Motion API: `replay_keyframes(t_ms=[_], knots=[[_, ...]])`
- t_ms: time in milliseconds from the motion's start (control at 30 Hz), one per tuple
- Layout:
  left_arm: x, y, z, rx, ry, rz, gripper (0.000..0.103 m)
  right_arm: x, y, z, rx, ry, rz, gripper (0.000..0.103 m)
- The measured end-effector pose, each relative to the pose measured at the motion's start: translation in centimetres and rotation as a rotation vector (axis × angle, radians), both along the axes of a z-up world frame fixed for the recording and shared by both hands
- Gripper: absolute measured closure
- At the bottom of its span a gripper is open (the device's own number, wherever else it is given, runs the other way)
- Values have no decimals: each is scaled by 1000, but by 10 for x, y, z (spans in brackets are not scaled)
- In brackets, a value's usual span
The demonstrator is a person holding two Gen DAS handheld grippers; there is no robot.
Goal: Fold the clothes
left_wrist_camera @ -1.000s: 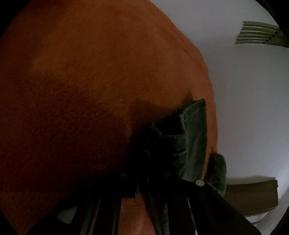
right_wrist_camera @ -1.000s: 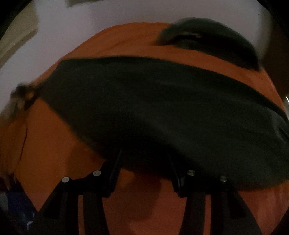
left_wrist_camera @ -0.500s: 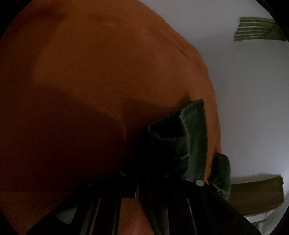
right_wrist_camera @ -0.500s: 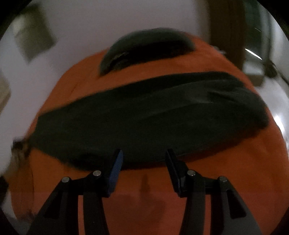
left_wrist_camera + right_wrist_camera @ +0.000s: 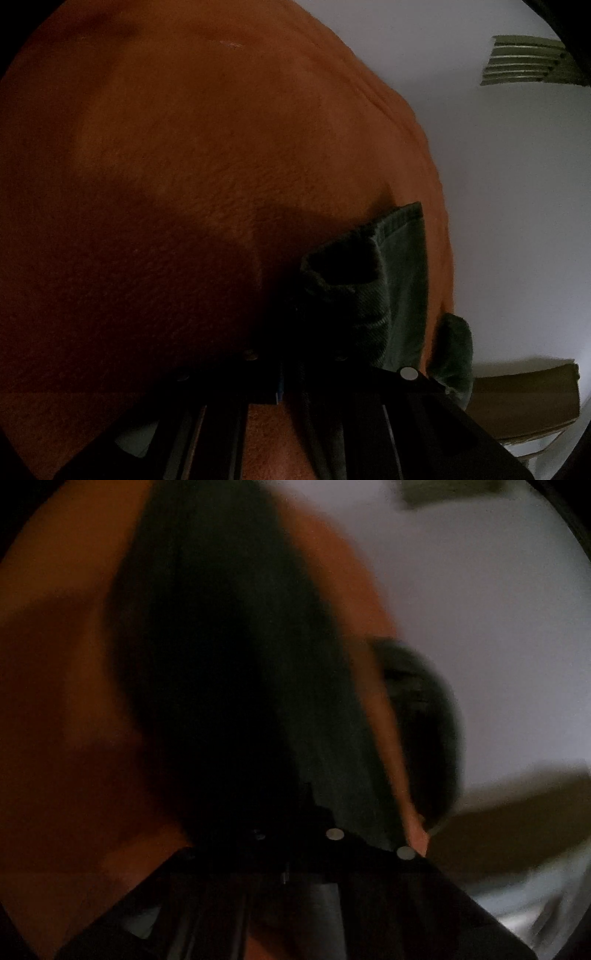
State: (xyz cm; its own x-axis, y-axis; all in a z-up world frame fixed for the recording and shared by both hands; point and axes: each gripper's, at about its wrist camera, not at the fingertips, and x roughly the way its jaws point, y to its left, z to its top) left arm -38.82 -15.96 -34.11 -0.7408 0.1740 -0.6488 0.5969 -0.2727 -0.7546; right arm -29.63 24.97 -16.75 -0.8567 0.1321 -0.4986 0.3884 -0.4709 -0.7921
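Observation:
A dark green garment (image 5: 388, 280) lies on an orange blanket (image 5: 184, 166). My left gripper (image 5: 295, 354) is shut on a bunched hem of the garment, with cloth folded over between the fingers. In the blurred right wrist view the same dark garment (image 5: 229, 657) runs lengthwise away from my right gripper (image 5: 291, 827), which sits low over its near end with the fingers close together. Whether cloth is pinched between them is hidden in the dark. A second dark bundle (image 5: 421, 720) lies to the right at the blanket's edge.
The orange blanket (image 5: 55, 701) ends at the right against a white wall (image 5: 517, 203). A brown board (image 5: 524, 398) sits low right, and a slatted vent (image 5: 528, 61) is high on the wall.
My right gripper swung round from open and facing the garment broadside to closed-looking at its end, looking along it. My left gripper held still, shut on the hem.

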Motion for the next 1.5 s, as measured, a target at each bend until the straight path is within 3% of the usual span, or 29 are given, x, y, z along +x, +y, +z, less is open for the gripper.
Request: replay_keyframes(t_ms=[67, 167, 233, 300, 367, 400, 500, 633, 833, 1000, 1200, 1300, 1367, 1433, 1500], knots=[[9, -6, -5, 4, 2, 0, 94, 15, 4, 19, -39, 111, -33, 100], [-1, -1, -10, 10, 2, -1, 94, 29, 1, -23, 110, 32, 29, 98], [-7, 3, -13, 15, 2, -1, 94, 40, 2, -34, 151, -2, 62, 95], [-7, 3, -12, 22, 3, -1, 94, 53, 5, -31, 134, -29, 90, 82], [-4, 1, -7, 30, 5, -3, 94, 62, 13, -14, 61, -38, 110, 38], [-3, 0, -5, 33, 6, -3, 93, 65, 17, -8, 41, -32, 118, 32], [5, -5, 0, 39, 4, -2, 93, 61, 28, -13, 113, -34, 118, 31], [4, -4, -1, 37, -4, -1, 93, 40, 50, -55, 304, -110, 141, 32], [4, -5, -1, 47, -14, -3, 93, 62, 42, -39, 345, 8, 203, 33], [3, -3, 1, 39, -15, 5, 93, 49, 24, -58, 429, 68, 196, 34], [1, 4, 2, 42, -17, -2, 93, -7, 29, -66, 309, 3, 10, 34], [3, 3, 1, 48, -16, 1, 93, -9, 28, -60, 290, -19, 14, 36], [9, -3, 0, 50, -15, 3, 93, 0, 33, -43, 242, 21, 39, 37], [10, -4, -1, 52, -15, 1, 93, 12, 33, -33, 251, 86, 77, 37], [10, -3, 1, 50, -15, 3, 92, 19, 33, -44, 313, 104, 98, 37]])
